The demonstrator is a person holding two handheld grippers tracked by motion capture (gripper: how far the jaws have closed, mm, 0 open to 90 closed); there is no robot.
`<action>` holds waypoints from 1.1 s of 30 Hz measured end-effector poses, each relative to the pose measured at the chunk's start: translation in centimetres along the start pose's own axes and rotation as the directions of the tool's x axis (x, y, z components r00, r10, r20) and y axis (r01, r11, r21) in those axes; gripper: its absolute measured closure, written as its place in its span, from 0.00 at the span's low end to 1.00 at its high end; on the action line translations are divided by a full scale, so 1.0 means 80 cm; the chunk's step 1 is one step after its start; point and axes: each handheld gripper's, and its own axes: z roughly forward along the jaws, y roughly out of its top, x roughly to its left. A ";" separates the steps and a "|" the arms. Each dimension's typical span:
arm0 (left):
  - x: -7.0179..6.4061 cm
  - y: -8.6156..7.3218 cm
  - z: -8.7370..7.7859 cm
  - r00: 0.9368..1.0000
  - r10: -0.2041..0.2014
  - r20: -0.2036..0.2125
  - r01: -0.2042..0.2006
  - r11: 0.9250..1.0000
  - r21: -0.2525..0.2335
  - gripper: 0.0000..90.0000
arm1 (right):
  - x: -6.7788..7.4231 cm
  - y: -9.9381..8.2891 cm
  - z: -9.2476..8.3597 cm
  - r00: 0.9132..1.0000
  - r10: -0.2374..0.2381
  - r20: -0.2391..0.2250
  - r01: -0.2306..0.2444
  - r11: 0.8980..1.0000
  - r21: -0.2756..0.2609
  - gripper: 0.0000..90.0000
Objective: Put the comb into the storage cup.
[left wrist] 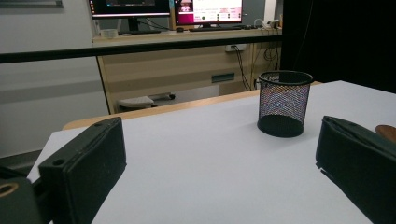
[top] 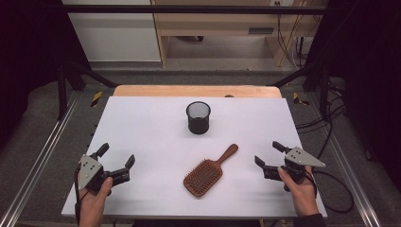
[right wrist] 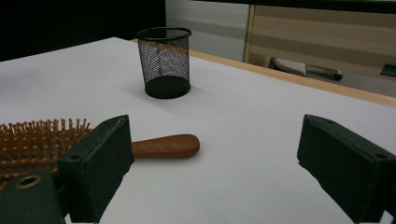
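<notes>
While both hands rest at the near edge of the white table (top: 142,132), the left gripper (top: 116,160) and the right gripper (top: 267,153) each hold their jaws wide apart with nothing between them — neither touches anything. Between the two, a little nearer the right gripper, a wooden hairbrush (top: 208,172) lies flat with its bristles up and its handle angled away toward the far right. Farther back, near the middle of the table, a black mesh cup (top: 198,117) stands upright — well apart from the brush. Beyond the table, a desk with monitors (left wrist: 168,9) shows in the left gripper view.
</notes>
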 end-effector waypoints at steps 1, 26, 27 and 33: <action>0.000 0.000 0.000 1.000 0.000 -0.001 0.000 1.000 0.000 0.02 | 0.000 0.000 0.000 1.000 0.000 0.000 0.000 1.000 0.000 0.12; -0.001 0.001 0.000 1.000 0.002 -0.002 -0.002 1.000 -0.003 0.02 | 0.007 0.000 0.004 1.000 0.008 -0.006 -0.008 0.999 0.033 0.13; -0.001 0.001 0.000 1.000 0.002 -0.002 -0.002 1.000 -0.003 0.02 | 0.007 0.000 0.004 1.000 0.008 -0.006 -0.008 0.999 0.033 0.13; -0.002 0.001 0.000 1.000 0.003 -0.001 -0.003 1.000 -0.003 0.02 | 0.010 0.000 0.007 1.000 0.013 -0.018 -0.012 0.999 0.046 0.19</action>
